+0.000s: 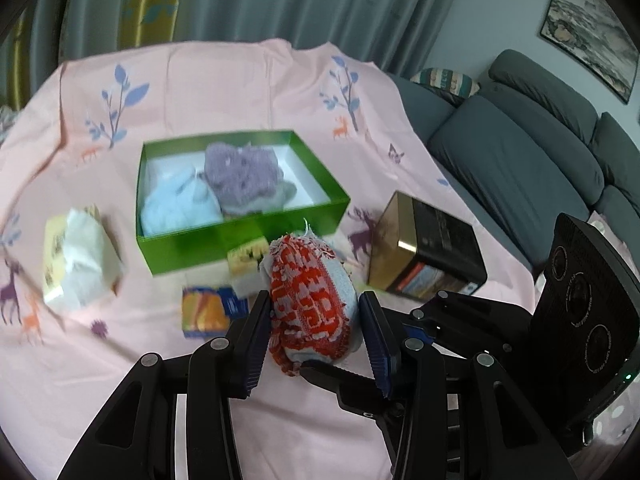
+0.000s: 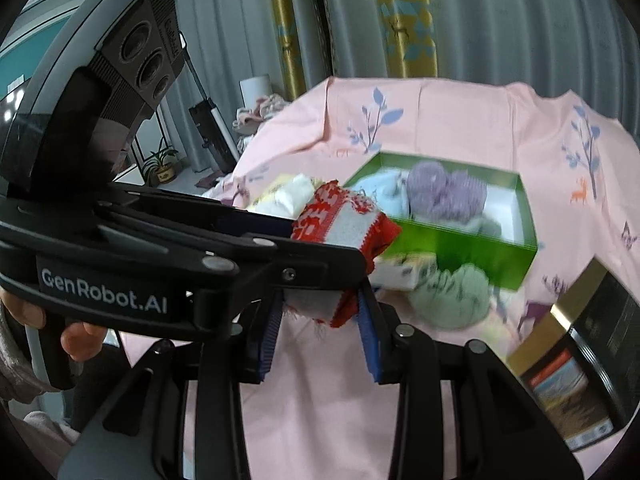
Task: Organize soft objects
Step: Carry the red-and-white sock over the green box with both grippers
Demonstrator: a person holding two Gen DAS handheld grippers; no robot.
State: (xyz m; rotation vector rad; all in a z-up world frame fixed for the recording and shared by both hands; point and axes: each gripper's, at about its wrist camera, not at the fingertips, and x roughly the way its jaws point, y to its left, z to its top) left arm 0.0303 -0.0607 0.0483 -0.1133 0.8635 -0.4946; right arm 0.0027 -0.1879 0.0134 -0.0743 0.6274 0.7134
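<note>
Both grippers met on the red-and-white knitted cloth (image 1: 310,304), held above the pink sheet (image 1: 208,80) just before the green box (image 1: 240,236). Left gripper (image 1: 316,332) bracketed it; right gripper (image 2: 320,320) pinched its lower edge. Advice: lift clear of the box's near wall before releasing.

A pink sheet (image 1: 224,80) printed with leaves and deer covers the surface, on which an open green box (image 1: 240,236) sits mid-cloth, with a tissue pack (image 1: 80,256) to its left, small packets (image 1: 208,310) in front and a dark tin (image 1: 432,252) to its right.
</note>
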